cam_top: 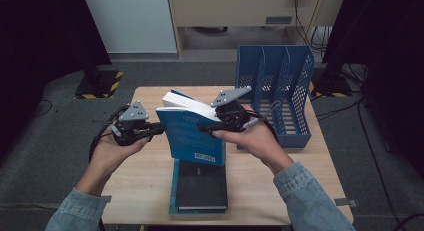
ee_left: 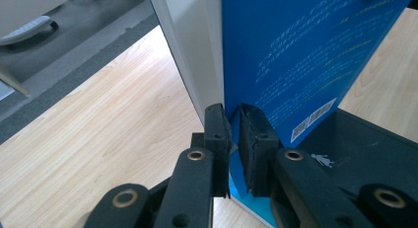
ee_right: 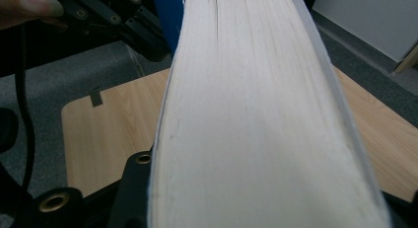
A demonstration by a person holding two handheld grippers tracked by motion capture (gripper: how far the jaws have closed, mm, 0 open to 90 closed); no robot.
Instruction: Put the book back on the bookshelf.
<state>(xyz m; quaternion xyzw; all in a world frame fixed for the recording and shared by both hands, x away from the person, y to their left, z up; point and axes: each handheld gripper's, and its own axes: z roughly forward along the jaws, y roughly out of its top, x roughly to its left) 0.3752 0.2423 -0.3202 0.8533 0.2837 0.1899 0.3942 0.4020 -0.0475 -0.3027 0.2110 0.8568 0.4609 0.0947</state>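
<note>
From the high view I see the blue book (cam_top: 192,133) held up off the tabletop (cam_top: 145,186), standing tilted between my two hands over the middle of the table, its white page block turned up and away from me. My left gripper (cam_top: 159,128) comes in from the left and meets the book's left edge, while my right gripper (cam_top: 206,127) reaches across from the right and clamps the book's right side, with the right hand (cam_top: 255,136) cupped beneath it. Below the lifted book, a black book (cam_top: 202,185) lies flat on top of another blue-green one at the near edge of the tabletop. A blue file rack (cam_top: 275,91) stands at the far right corner, its slots open toward me. In the left gripper view, my two black jaws are pinched almost together on the thin blue cover at the book's lower corner, with the white page block (ee_left: 194,50) rising just left of them and the printed back cover (ee_left: 300,55) to the right; the black book (ee_left: 374,149) lies underneath at the right. In the right gripper view, the page edges (ee_right: 256,119) run up the middle between my jaws, which are clenched on the thick book; the left gripper (ee_right: 143,35) grips its far end at the upper left.
</note>
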